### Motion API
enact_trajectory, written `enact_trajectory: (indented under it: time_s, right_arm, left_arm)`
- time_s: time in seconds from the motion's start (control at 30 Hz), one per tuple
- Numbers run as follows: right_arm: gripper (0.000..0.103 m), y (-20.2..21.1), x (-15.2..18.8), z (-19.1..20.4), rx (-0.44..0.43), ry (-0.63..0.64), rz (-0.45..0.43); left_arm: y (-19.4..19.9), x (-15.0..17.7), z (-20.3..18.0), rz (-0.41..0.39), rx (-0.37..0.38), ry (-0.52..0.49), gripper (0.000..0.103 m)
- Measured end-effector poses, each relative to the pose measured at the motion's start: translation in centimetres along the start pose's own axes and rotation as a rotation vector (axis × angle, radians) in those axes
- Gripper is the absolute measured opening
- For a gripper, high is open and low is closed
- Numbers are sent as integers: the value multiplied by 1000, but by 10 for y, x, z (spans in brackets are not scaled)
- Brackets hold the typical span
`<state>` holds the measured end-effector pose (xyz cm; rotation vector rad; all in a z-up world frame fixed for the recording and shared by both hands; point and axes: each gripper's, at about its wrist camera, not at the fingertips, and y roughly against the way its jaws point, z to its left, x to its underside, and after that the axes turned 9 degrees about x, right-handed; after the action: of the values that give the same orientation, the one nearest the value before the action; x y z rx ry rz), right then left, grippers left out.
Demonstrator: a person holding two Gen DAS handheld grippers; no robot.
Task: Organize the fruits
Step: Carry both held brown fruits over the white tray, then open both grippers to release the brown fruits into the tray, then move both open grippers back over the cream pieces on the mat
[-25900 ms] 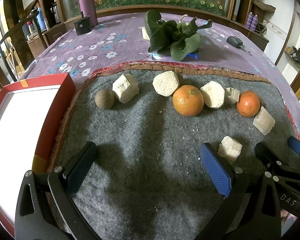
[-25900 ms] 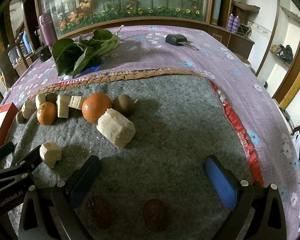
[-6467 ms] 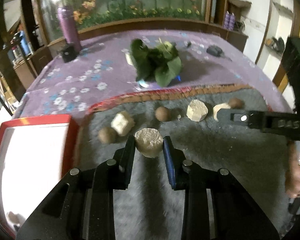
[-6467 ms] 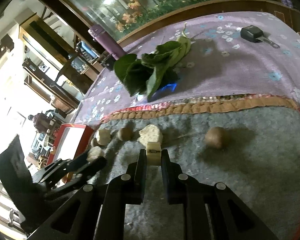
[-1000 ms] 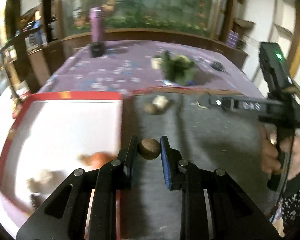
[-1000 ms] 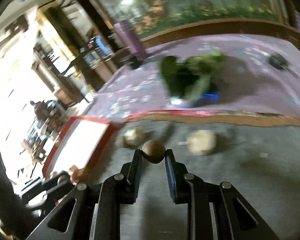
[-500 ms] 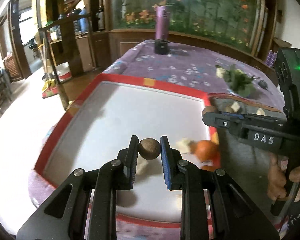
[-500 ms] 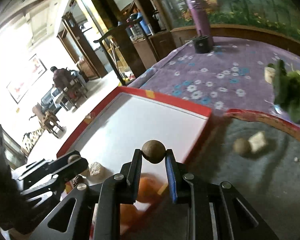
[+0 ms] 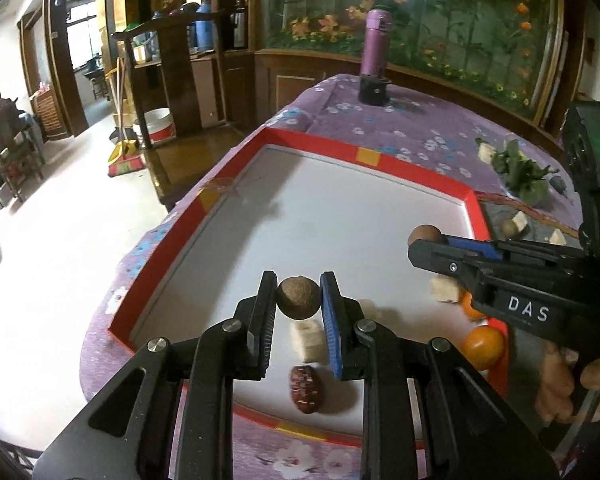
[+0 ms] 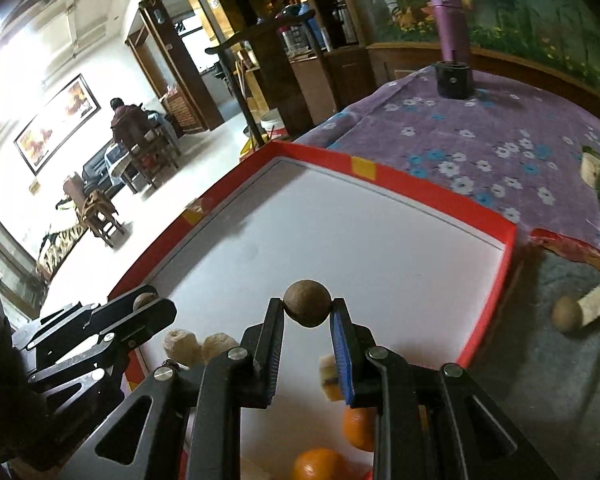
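My left gripper [image 9: 299,298] is shut on a brown round fruit [image 9: 298,297] and holds it above the near part of the red-rimmed white tray [image 9: 364,155]. My right gripper [image 10: 307,309] is shut on another brown round fruit [image 10: 307,308] over the same tray [image 10: 388,173]. It also shows in the left wrist view [image 9: 426,238] with its fruit [image 9: 425,235]. In the tray lie a red date [image 9: 305,389], pale chunks [image 9: 307,339] and oranges [image 9: 482,347]. The left gripper shows in the right wrist view [image 10: 146,302].
A brown fruit [image 10: 566,315] and a pale chunk [image 10: 592,305] remain on the grey mat [image 10: 540,376] right of the tray. A purple bottle [image 9: 375,42] and green leaves [image 9: 522,172] stand on the purple cloth. The table's left edge drops to the floor.
Both grippers have moved a little further over the tray, each still holding its brown fruit. The view has swung slightly left and closer to the tray.
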<state>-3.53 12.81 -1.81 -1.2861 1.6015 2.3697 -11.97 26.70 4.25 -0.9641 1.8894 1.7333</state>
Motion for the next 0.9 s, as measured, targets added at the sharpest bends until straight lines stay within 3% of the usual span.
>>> enact_trajectory:
  time_s: [0.67,0.77,0.9]
  right_arm:
    - [23,-17,2,20,53,12,92]
    - [24,-10,2,17,30,-6,76]
    - [26,4,0,10,11,-30,33]
  left_arm:
    - [-4,10,-1,40,-217,-52,22]
    - [-1,10,-4,35,-241,-62,33]
    - [7,8,-13,10,-279,-95,36]
